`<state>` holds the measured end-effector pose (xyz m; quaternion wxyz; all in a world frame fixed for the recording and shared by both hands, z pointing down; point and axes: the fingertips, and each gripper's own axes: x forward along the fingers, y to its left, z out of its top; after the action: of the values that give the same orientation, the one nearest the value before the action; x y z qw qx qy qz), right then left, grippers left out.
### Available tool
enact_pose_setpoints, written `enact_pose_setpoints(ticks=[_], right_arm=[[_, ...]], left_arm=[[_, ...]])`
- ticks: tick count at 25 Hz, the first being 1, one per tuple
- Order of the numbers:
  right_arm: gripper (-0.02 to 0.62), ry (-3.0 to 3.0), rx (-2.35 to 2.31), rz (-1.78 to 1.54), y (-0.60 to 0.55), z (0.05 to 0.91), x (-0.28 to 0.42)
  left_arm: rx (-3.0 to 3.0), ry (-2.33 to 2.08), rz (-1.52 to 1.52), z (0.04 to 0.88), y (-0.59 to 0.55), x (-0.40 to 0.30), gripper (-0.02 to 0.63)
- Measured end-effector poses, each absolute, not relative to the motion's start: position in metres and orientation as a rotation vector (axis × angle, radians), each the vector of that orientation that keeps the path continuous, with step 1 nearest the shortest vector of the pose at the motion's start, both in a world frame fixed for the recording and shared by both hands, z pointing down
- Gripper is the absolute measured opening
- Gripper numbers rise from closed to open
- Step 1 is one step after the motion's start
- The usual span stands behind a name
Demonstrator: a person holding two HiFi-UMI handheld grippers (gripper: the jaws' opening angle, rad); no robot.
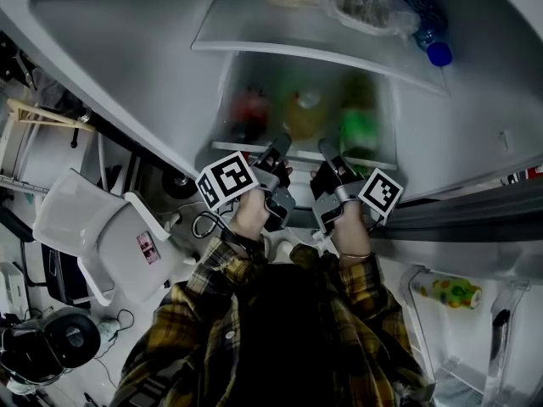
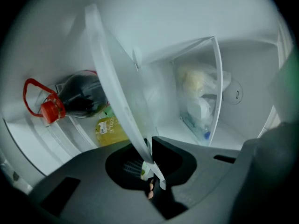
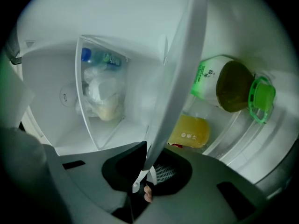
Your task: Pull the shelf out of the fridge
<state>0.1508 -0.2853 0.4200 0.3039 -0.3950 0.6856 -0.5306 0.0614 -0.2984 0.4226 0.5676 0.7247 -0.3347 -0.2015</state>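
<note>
Left tongs (image 1: 277, 147) and right tongs (image 1: 329, 151) both clamp shelf (image 1: 303, 155) front edge. Edge runs crosswise between them, shelf ahead; I'd pull straight back.

Held edge: the lower shelf (image 1: 303, 154) sits inside the fridge (image 1: 127, 49), its front edge between the jaws of the left gripper (image 1: 276, 155) and the right gripper (image 1: 331, 158), which are side by side near the middle.
Below: under the lower shelf, three in a row: left bottle (image 1: 249, 113), middle bottle (image 1: 305, 110), right bottle (image 1: 361, 125).
Above: the upper shelf (image 1: 254, 49) carries bags (image 1: 365, 2) toward its right, with a capped bottle (image 1: 424, 24) at its right front corner.
Door: the door bin (image 1: 424, 312), right of the person, has a door bottle (image 1: 450, 292) lying in it.
Outside: a chair (image 1: 93, 236) stands left of the fridge.
</note>
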Motion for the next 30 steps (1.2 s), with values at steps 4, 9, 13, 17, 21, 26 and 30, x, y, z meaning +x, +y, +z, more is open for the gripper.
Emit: enact_pose_setpoints(ticks=[4,9,13,17,21,26,30], right_arm=[[0.041,1.812,-1.045,-1.407,-0.280,0.420,0.150],[0.041,1.814,-1.042,-1.406,-0.273,0.420,0.147],[0.041,1.819,-1.046,-1.409,-0.267,0.420,0.147],[0.041,1.826,-1.041,-1.408,-0.260,0.421,0.146],[0.041,1.828,-1.044,-1.412,-0.252,0.423,0.144],[0.041,1.833,-1.042,-1.413,-0.241,0.424,0.142],[0.041,1.834,-1.042,-1.410,-0.232,0.424,0.141]], left_arm=[[1.705,-0.783,-0.472,0.422,-0.293,0.060,0.041],[1.706,-0.780,-0.469,0.423,-0.287,0.059,0.041],[1.705,-0.777,-0.466,0.423,-0.280,0.059,0.041],[1.705,-0.778,-0.463,0.424,-0.273,0.057,0.041],[1.708,-0.779,-0.457,0.426,-0.265,0.055,0.041],[1.734,-0.788,-0.440,0.428,-0.255,0.052,0.041],[1.702,-0.770,-0.459,0.427,-0.245,0.053,0.041]])
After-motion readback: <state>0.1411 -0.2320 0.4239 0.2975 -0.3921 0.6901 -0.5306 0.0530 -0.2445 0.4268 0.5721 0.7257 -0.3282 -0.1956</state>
